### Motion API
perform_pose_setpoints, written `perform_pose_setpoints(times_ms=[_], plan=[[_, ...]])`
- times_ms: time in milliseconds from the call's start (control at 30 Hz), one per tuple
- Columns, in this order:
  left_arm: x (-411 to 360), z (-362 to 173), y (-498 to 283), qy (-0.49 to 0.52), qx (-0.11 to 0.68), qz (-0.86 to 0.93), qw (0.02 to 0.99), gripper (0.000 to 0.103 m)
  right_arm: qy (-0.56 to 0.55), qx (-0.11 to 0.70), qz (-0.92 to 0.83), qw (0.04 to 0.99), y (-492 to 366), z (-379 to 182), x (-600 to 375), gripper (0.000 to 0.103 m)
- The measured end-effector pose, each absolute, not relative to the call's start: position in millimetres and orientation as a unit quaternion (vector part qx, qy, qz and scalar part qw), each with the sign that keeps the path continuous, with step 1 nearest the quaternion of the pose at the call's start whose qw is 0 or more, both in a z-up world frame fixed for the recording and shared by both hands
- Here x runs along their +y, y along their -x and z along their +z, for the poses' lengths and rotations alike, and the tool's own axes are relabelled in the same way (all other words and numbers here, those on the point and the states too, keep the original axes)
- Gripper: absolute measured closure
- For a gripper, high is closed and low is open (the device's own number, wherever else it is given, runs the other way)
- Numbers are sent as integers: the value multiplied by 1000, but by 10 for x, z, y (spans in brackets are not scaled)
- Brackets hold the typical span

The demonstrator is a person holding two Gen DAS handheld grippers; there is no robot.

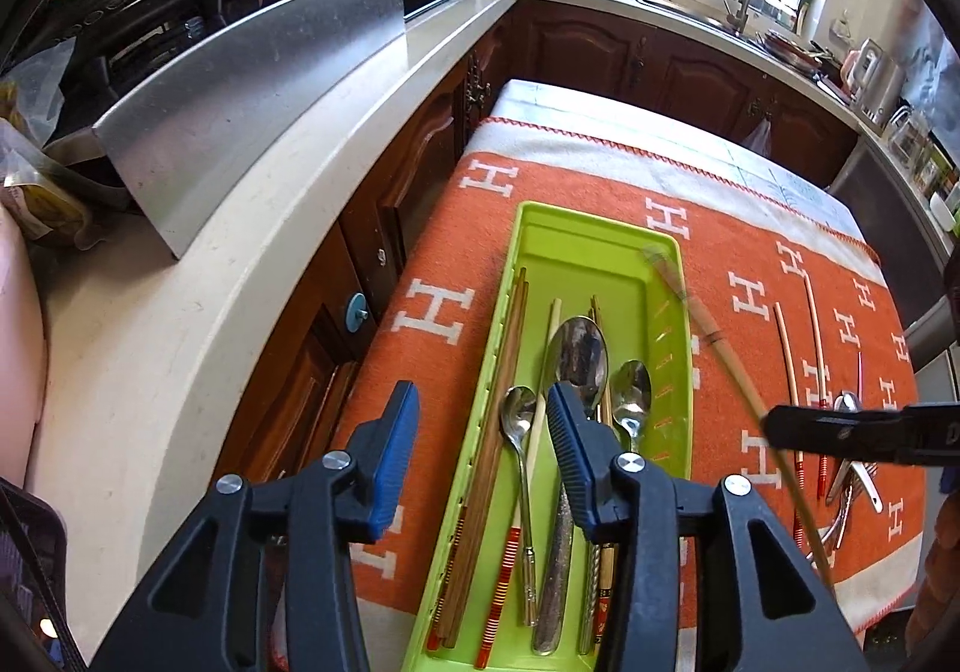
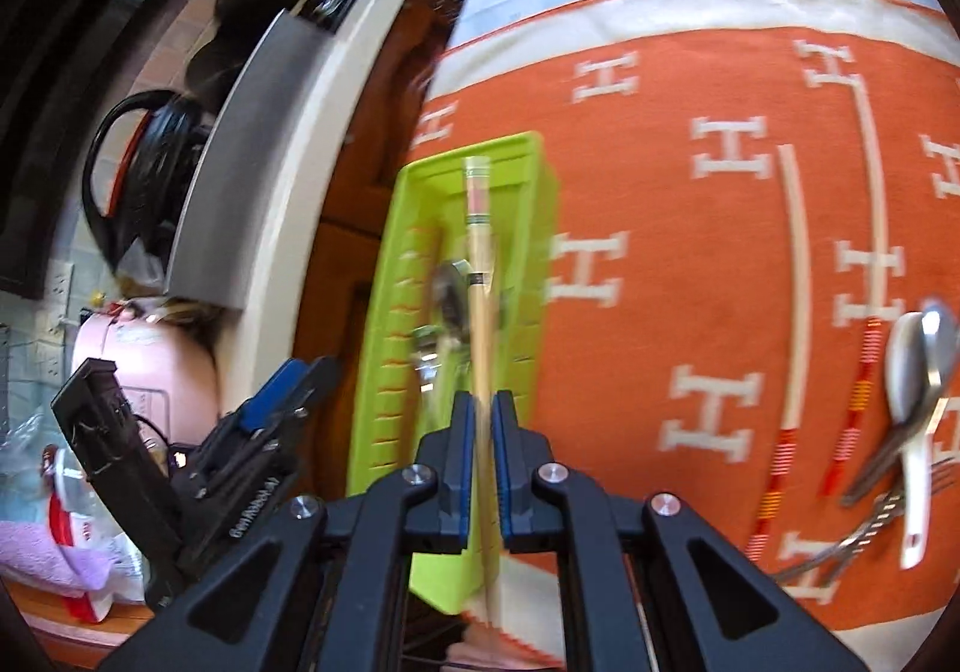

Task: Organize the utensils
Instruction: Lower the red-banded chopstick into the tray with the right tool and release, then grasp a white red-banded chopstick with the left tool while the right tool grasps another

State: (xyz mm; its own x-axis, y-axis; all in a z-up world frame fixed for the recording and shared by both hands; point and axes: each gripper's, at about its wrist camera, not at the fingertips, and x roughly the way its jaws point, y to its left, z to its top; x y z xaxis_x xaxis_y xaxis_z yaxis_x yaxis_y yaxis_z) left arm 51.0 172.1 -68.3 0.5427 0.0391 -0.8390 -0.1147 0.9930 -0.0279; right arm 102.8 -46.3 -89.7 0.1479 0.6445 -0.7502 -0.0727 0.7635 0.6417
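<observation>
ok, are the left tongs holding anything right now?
No: the left tongs stand open above the green tray, with nothing between their blue pads.

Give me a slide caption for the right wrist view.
Right gripper shut on a pale chopstick, held above the green tray on the orange cloth.

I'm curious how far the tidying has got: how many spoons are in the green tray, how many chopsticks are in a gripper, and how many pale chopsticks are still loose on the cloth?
Spoons in the green tray: 3
Chopstick in the right gripper: 1
Pale chopsticks loose on the cloth: 2
Total: 6
</observation>
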Motion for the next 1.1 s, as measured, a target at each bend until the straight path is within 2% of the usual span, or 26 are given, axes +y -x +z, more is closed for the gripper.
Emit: perform_pose_setpoints(times_ms=[200, 267, 467, 633, 1100], plan=[[1811, -664, -462, 46, 475, 53, 877, 60, -242, 628, 235, 701, -1113, -1057, -151, 97], [1830, -661, -448, 49, 476, 54, 877, 60, -244, 634, 245, 691, -1075, -1102, -105, 94], [1825, -654, -456, 49, 477, 53, 876, 59, -184, 629, 277, 702, -933, -1037, 75, 92], [1717, -658, -465, 39, 479, 42, 876, 56, -176, 624, 262, 715, -932, -1054, -118, 92], [883, -659, -549, 1, 496, -54, 866, 56, -153, 587, 188, 772, -857, -1069, -975, 92]])
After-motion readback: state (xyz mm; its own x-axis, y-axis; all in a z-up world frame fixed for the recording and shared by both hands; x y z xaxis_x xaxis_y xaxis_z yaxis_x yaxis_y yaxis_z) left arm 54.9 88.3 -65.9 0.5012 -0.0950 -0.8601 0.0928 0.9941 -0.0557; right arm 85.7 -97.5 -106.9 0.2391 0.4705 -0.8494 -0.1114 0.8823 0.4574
